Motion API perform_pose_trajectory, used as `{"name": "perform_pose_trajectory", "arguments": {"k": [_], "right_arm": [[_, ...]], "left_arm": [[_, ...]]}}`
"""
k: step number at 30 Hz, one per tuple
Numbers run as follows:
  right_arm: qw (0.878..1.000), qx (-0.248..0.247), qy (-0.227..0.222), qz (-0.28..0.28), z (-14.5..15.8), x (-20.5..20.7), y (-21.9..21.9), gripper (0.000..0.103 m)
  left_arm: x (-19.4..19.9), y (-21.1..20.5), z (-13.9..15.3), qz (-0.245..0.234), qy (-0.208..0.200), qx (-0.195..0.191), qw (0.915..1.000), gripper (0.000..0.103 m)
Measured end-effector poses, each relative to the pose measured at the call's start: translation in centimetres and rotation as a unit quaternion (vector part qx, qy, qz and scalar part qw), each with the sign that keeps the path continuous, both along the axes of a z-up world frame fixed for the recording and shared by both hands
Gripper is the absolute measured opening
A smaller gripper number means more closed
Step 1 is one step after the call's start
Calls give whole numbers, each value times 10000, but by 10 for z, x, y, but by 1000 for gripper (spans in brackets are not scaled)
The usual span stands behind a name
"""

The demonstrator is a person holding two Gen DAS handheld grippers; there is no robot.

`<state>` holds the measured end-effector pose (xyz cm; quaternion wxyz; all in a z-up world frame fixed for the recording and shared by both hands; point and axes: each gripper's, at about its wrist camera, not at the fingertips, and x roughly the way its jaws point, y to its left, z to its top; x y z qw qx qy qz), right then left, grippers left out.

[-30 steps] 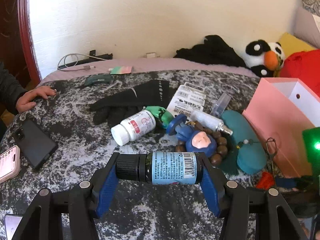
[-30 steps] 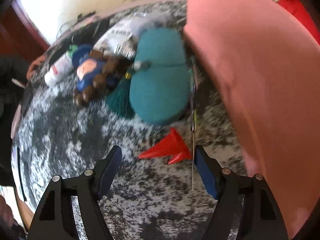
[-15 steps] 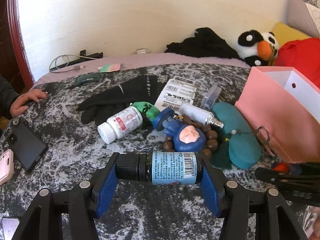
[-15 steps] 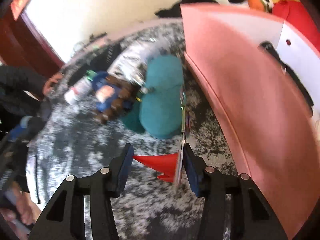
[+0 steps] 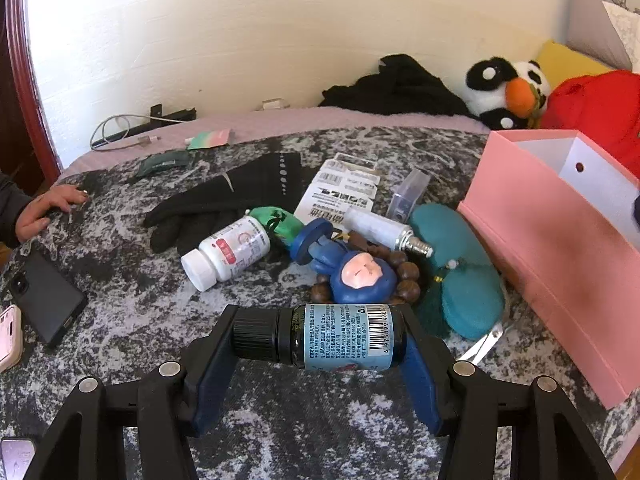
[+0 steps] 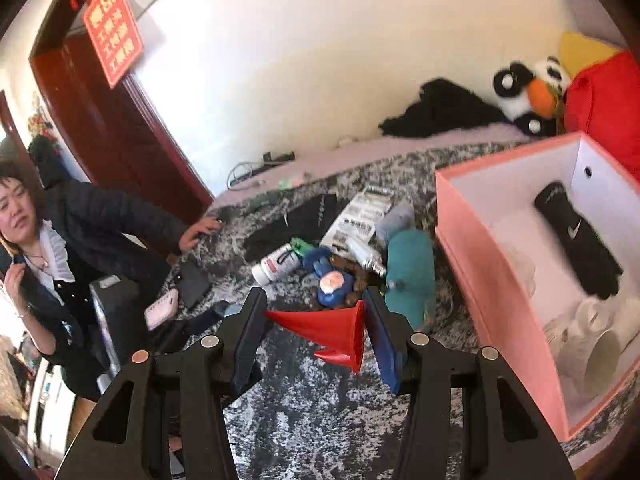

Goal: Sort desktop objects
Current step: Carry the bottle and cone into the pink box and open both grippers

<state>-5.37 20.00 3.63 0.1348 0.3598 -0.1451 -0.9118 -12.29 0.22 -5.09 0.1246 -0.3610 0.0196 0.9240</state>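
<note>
Left gripper: jaws partway apart and clamped endwise on a dark dropper bottle, one blue pad on its ribbed black cap, the other on its base; the bottle lies crosswise, pale blue label with barcode facing up, held above the mottled grey cloth. Right gripper: jaws at a middling width, pressed on a red funnel, spout tip against the left pad, wide rim against the right; the funnel lies sideways, lifted clear of the cloth. Pink box: open, white inside, to the right of the funnel; it contains a black glove and white cups. Left of the box, just beside it: teal case; further left, blue doll figure on brown beads, metal tube, white pill bottle on its side, second black glove.
</note>
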Motion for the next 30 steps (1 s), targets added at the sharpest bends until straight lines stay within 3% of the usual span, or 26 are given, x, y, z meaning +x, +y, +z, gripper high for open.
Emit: {"name": "perform_pose_trajectory", "arguments": {"k": [3,7,11,14,18,25,26,28,29,30], "right_arm": [[9994,112,125,-292,12,7,16,52],[9935,299,153,-1089,13,12,59,53],[9754,788,125,-2054,6,18,109,53],[9550,1238,102,-2692,2,22,139,53],[9445,1328,-108,-3002,-14,15,175,53],[9487,790,-369,-3039,-37,2,223,54],[9485,763,-425,-3045,-40,1,226,55],[9453,818,-512,-3116,-44,0,231,73],[9422,901,-541,-3182,-45,0,232,84],[9389,1009,-485,-3256,-44,1,232,85]], "left_arm": [[1,10,5,-67,36,114,9999,63],[6,51,16,-356,270,73,9990,63],[19,113,33,-971,595,68,9935,63],[24,162,43,-1399,752,16,9873,63],[24,217,45,-1920,740,34,9786,63],[13,270,30,-2347,479,24,9709,63],[12,275,26,-2360,435,-30,9708,63],[11,280,20,-2395,362,-67,9702,69],[11,282,18,-2414,328,-74,9698,83],[12,282,16,-2421,337,-69,9696,93]]}}
